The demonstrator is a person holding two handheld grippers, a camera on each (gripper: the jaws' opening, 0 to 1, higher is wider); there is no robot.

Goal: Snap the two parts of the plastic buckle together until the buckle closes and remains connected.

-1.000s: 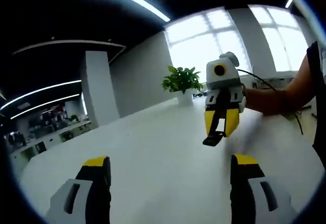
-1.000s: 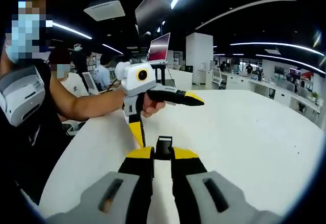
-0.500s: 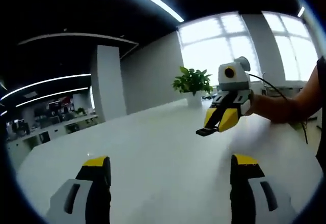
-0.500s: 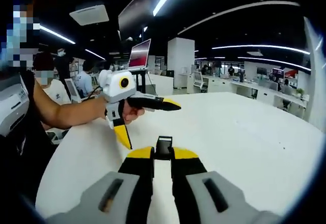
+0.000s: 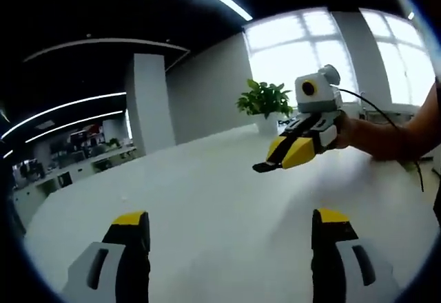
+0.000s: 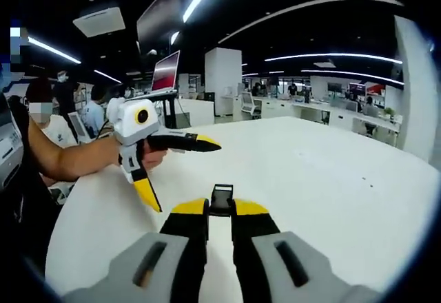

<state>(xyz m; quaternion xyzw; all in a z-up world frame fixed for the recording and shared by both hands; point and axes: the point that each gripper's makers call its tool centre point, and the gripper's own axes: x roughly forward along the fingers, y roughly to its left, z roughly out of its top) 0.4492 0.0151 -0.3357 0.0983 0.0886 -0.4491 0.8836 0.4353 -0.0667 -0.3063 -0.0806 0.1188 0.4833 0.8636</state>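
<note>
Buckle half point(image 6: 221, 200), a small black plastic piece, sits pinched between the yellow tips of the right gripper point(image 6: 220, 209), whose jaws are closed on it above the white table point(image 6: 331, 179); in the left gripper view the same gripper point(image 5: 272, 163) hangs over the table just in front of the potted plant point(image 5: 265, 103), the black piece point(image 5: 262, 167) poking out of its tips. The left gripper point(image 5: 231, 227) has its jaws spread wide with nothing between them, and from the right gripper view it point(image 6: 176, 172) is held by a hand point(image 6: 141, 157) above the table's near edge, one jaw pointing over the table and the other angled down. The mating half of the buckle cannot be made out on the table in either view, so the join looks not yet begun. The likely trouble from here: with both tools raised well apart, the second half may stay out of sight or be gripped crooked, and a skewed approach would jam the prongs rather than click them home. The thin pinch on the held half could also let it twist or slip under pushing force.
</note>
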